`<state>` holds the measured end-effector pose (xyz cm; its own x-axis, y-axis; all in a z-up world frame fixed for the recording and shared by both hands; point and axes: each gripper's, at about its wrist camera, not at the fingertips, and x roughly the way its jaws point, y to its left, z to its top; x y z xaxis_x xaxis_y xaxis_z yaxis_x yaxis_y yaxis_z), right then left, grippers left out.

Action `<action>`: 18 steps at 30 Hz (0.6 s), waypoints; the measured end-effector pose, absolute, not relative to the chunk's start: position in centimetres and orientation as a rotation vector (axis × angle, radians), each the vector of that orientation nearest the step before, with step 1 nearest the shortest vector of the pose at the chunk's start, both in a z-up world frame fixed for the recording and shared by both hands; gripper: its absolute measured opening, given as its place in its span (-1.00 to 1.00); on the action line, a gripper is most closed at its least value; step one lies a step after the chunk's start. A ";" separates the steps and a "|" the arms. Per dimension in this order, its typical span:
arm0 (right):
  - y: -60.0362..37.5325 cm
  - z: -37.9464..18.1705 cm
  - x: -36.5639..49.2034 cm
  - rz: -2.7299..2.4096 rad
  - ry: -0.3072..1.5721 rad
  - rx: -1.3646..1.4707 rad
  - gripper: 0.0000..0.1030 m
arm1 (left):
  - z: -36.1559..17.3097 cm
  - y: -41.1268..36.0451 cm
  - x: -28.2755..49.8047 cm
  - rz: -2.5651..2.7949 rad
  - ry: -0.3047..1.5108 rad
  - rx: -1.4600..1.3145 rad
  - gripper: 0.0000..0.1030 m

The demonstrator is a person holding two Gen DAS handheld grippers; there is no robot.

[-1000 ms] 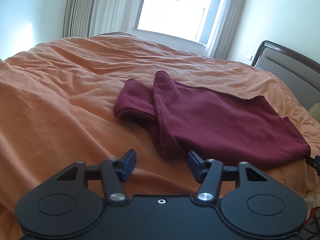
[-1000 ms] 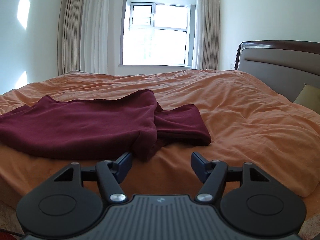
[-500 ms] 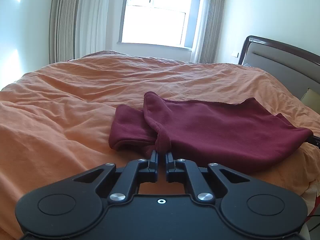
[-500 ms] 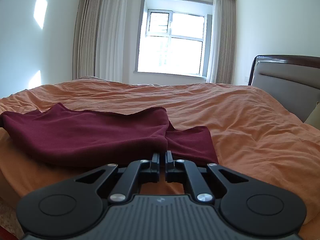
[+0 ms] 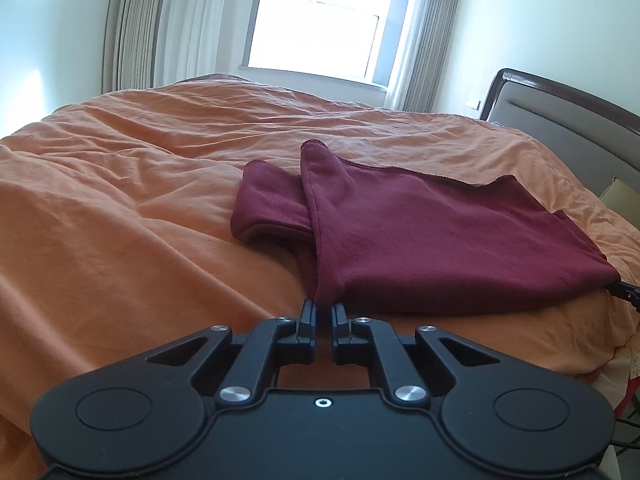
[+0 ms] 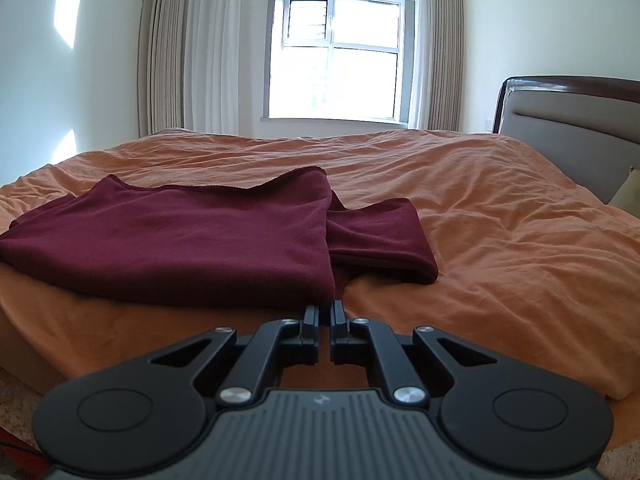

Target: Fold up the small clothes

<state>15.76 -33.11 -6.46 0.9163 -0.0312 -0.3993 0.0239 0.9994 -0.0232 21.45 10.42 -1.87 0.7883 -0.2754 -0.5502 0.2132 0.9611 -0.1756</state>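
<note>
Both units matte black plastic. Left gripper (image 5: pixel 323 309): two flat narrow fingers (image 5: pixel 308 316), each on angled link arms with triangular cut-outs. Four silver round pivot screws, two small near the finger bases, two larger lower down. Wide rounded body with a raised disc on each side; smooth centre plate with one small recessed screw. Right gripper (image 6: pixel 325 309): same finger (image 6: pixel 310 316) and linkage layout, same four silver screws, same side discs. Centre plate grey with vertical ribs and a small faint logo at top.
</note>
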 end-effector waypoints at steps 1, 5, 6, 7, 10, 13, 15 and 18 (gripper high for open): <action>-33.1 -6.5 15.8 -0.028 0.416 -0.012 -0.87 | -1.9 10.5 21.4 -0.261 0.608 -0.113 -0.86; -33.4 -6.8 15.4 -0.053 0.436 0.016 -0.76 | -2.0 10.9 20.9 -0.250 0.619 -0.159 -0.72; -33.5 -6.9 15.2 -0.066 0.440 0.019 -0.60 | -1.9 11.0 20.7 -0.250 0.621 -0.171 -0.59; -33.6 -6.9 14.9 -0.081 0.445 0.021 -0.47 | -1.9 11.0 20.6 -0.254 0.624 -0.182 -0.40; -34.0 -6.7 14.2 -0.143 0.441 0.052 0.27 | -1.6 10.8 20.2 -0.250 0.628 -0.220 0.06; -34.2 -5.9 13.6 -0.181 0.411 0.069 0.59 | -1.1 10.2 20.2 -0.230 0.634 -0.234 0.49; -33.8 -5.2 13.6 -0.202 0.380 0.047 0.92 | -0.9 9.8 20.5 -0.214 0.653 -0.248 0.74; -32.9 -4.0 14.1 -0.177 0.331 0.012 1.00 | -0.7 9.4 21.4 -0.179 0.701 -0.289 0.91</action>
